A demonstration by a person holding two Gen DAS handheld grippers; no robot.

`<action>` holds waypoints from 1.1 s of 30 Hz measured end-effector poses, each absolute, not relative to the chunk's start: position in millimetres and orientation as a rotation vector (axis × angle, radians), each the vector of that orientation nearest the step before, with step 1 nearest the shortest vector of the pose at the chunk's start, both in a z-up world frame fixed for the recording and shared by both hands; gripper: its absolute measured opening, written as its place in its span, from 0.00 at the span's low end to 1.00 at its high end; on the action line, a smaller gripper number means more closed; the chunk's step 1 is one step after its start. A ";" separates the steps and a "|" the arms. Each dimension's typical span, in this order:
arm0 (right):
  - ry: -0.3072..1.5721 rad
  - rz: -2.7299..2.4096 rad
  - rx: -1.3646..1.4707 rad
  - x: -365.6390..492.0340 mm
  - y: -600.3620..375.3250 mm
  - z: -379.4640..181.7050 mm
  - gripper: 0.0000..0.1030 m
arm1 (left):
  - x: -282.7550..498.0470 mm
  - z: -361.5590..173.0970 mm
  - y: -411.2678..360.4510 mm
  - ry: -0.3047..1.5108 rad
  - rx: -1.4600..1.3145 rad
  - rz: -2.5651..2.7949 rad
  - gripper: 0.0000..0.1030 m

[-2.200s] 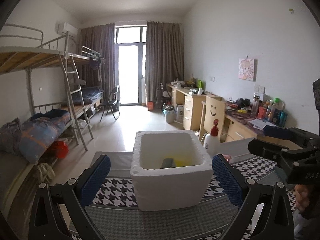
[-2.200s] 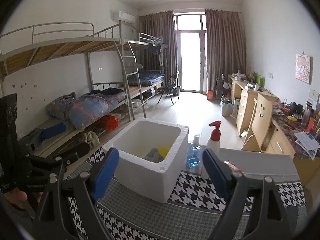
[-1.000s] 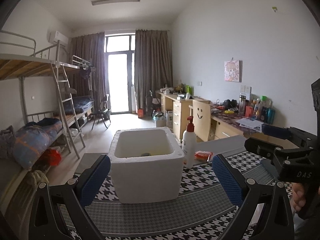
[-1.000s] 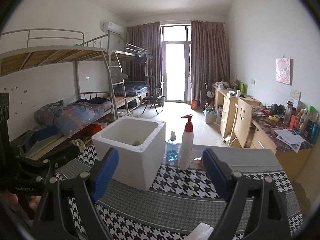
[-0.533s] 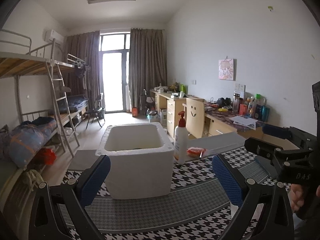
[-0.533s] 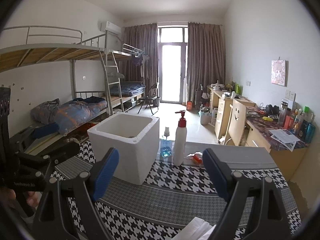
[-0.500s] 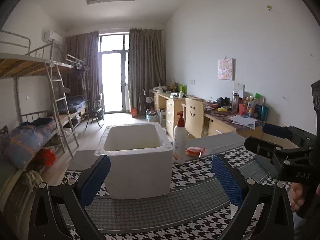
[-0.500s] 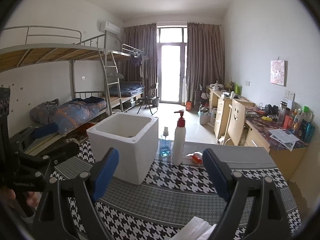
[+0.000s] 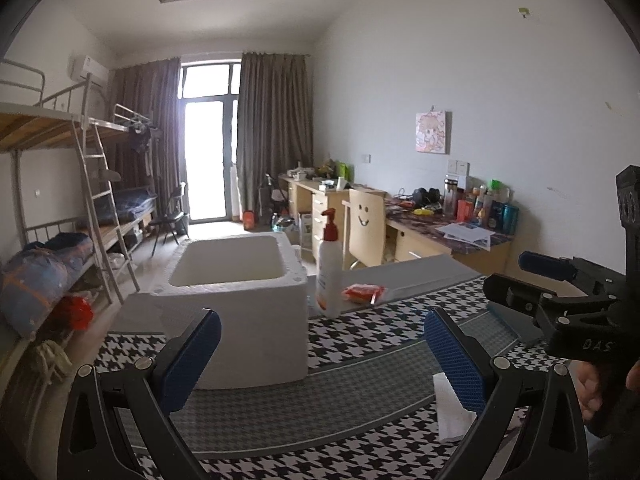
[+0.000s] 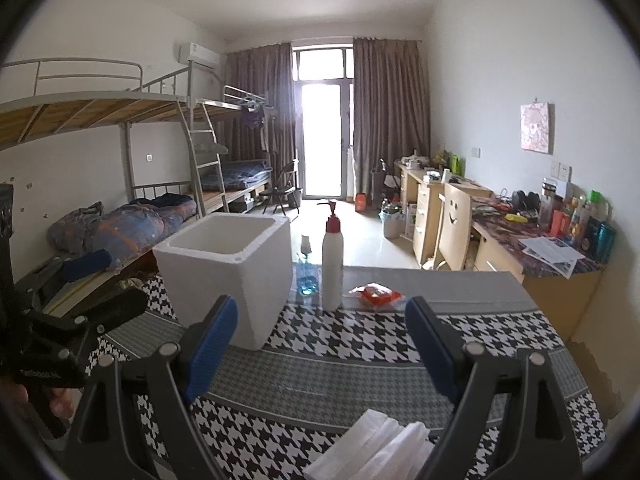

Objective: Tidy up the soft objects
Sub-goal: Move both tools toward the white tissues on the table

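The soft white tissue pack [image 10: 376,450] lies low in the frame on the houndstooth cloth [image 10: 360,344], likely next for the foam box [image 10: 228,268] at centre left. The right gripper [image 10: 320,336] and the left gripper [image 9: 320,350] both stand wide, holding nothing.

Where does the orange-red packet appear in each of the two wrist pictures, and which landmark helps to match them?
Left wrist view: the orange-red packet lies right of centre, on the table just right of the white pump bottle.
Right wrist view: the packet is near the centre, again just right of the bottle.
Shared landmark: the white foam box, left of the bottle.
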State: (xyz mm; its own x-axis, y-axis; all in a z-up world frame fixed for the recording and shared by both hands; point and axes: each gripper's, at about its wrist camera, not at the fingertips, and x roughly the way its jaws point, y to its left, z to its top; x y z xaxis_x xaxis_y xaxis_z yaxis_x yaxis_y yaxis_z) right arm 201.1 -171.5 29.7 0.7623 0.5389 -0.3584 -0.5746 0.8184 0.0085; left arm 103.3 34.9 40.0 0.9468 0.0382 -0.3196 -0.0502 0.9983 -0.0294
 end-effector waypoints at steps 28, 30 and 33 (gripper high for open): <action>0.407 0.466 -0.058 193.7 -221.2 6.9 0.86 | 110.0 16.7 -12.4 0.387 -0.040 -0.078 0.99; 0.411 0.454 -0.052 192.6 -226.7 4.5 0.86 | 109.8 16.0 -14.3 0.386 -0.041 -0.081 0.99; 0.416 0.443 -0.044 192.0 -233.2 2.1 0.86 | 111.2 14.1 -17.4 0.396 -0.041 -0.095 0.99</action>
